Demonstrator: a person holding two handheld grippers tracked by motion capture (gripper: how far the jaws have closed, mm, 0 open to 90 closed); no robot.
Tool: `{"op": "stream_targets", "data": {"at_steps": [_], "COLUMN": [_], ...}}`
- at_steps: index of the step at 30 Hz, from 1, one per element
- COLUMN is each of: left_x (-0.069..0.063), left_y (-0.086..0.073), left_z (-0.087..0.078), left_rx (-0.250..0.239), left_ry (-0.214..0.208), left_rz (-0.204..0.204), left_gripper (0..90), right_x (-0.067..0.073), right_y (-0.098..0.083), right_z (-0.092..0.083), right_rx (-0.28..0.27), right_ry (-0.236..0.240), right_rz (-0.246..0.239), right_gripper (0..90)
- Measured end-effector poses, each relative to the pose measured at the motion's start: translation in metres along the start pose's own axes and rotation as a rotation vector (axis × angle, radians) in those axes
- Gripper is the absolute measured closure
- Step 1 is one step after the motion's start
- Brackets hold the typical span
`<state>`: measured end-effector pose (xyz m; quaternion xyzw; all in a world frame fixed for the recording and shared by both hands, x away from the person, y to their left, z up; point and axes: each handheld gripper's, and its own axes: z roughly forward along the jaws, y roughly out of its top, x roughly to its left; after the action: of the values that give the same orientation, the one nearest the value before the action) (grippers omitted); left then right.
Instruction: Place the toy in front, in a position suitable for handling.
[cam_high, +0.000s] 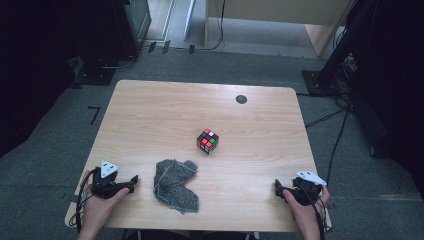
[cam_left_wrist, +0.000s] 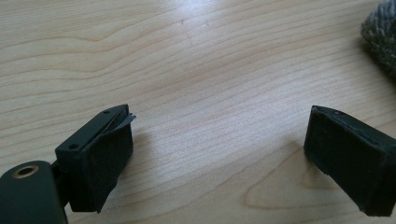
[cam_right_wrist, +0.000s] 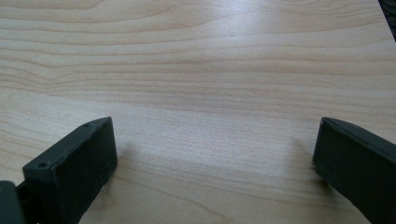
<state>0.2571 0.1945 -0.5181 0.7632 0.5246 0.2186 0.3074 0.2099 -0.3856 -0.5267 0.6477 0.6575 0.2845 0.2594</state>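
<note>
Sock (cam_high: 175, 185), grey knitted wool, soft and limp, grab bunched cuff; both tongs (cam_high: 131, 181) (cam_high: 278, 190) released, empty.

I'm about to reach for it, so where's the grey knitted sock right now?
In the high view the grey sock lies crumpled on the table's near edge, left of centre, just right of the left gripper and below-left of the puzzle cube.
</note>
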Motion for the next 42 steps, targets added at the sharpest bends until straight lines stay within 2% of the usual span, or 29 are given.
{"op": "stream_targets", "data": {"at_steps": [4, 6, 8, 11, 12, 13, 15, 17, 18, 22, 23, 24, 26, 27, 28, 29, 30, 31, 32, 33, 34, 37, 42], "left_x": [-0.002, -0.002, -0.002, -0.002, -0.002, -0.002, -0.002, -0.002, -0.002, -0.002, -0.002, -0.002, -0.002, -0.002, -0.002, -0.002, -0.002, -0.002, -0.002, -0.002, -0.002, -0.002, -0.002], "left_y": [0.001, 0.001, 0.001, 0.001, 0.0, 0.0, 0.0, 0.0, 0.0, 0.0, 0.0, 0.0, 0.0, 0.0, 0.0, 0.0, 0.0, 0.0, 0.0, 0.0, 0.0, 0.0, 0.0], "left_z": [0.001, 0.001, 0.001, 0.001, 0.001, 0.001, 0.0, 0.0, 0.0, 0.0, 0.0, 0.0, 0.0, 0.0, 0.0, 0.0, 0.0, 0.0, 0.0, 0.0, 0.0, 0.0, 0.001], "left_rx": [0.005, 0.005, 0.005, 0.005, 0.005, 0.005, 0.004, 0.004, 0.004, 0.004, 0.004, 0.004, 0.004, 0.004, 0.004, 0.004, 0.004, 0.004, 0.004, 0.004, 0.004, 0.004, 0.004], "left_ry": [0.009, 0.009, 0.009, 0.009, 0.007, 0.007, 0.007, 0.007, 0.007, 0.006, 0.006, 0.006, 0.006, 0.006, 0.006, 0.006, 0.006, 0.006, 0.005, 0.005, 0.004, 0.003, 0.001], "left_rz": [-0.008, -0.008, -0.008, -0.008, -0.007, -0.007, -0.006, -0.006, -0.007, -0.007, -0.007, -0.007, -0.007, -0.007, -0.007, -0.007, -0.006, -0.006, -0.006, -0.006, -0.005, -0.005, -0.002], "left_gripper": [5.9, 6.0, 6.0, 6.0, 6.1, 6.1, 6.2, 6.2, 6.2, 6.2, 6.2, 6.2, 6.2, 6.2, 6.2, 6.2, 6.2, 6.2, 6.2, 6.2, 6.2, 6.2, 6.3], "right_x": [0.001, 0.002, 0.005, 0.011, 0.019, 0.019, 0.033, 0.038, 0.049, 0.073, 0.073, 0.079, 0.096, 0.096, 0.101, 0.114, 0.12, 0.12, 0.131, 0.131, 0.142, 0.155, 0.168], "right_y": [0.0, 0.002, 0.004, 0.009, 0.016, 0.016, 0.026, 0.029, 0.035, 0.044, 0.044, 0.046, 0.053, 0.053, 0.056, 0.062, 0.065, 0.065, 0.07, 0.07, 0.074, 0.08, 0.086], "right_z": [-0.001, -0.001, -0.003, -0.005, -0.008, -0.008, -0.01, -0.008, -0.005, 0.004, 0.004, 0.006, 0.012, 0.012, 0.014, 0.018, 0.02, 0.02, 0.026, 0.026, 0.032, 0.04, 0.049], "right_rx": [0.008, 0.011, -0.003, -0.02, -0.051, -0.051, -0.088, -0.093, -0.097, -0.091, -0.091, -0.092, -0.093, -0.093, -0.096, -0.1, -0.105, -0.105, -0.109, -0.109, -0.111, -0.109, -0.091], "right_ry": [0.001, 0.018, 0.046, 0.048, 0.083, 0.083, 0.128, 0.145, 0.169, 0.207, 0.207, 0.218, 0.261, 0.261, 0.277, 0.308, 0.321, 0.321, 0.344, 0.344, 0.365, 0.378, 0.391], "right_rz": [0.002, 0.011, 0.042, 0.037, 0.038, 0.038, 0.018, 0.008, -0.016, -0.066, -0.066, -0.08, -0.114, -0.114, -0.129, -0.157, -0.174, -0.174, -0.197, -0.197, -0.219, -0.252, -0.28], "right_gripper": [0.0, 0.0, 0.0, 0.0, 0.1, 0.1, 0.1, 0.1, 0.1, 0.1, 0.1, 0.1, 0.1, 0.1, 0.5, 2.2, 2.6, 2.6, 2.9, 2.9, 3.0, 3.2, 4.3]}}
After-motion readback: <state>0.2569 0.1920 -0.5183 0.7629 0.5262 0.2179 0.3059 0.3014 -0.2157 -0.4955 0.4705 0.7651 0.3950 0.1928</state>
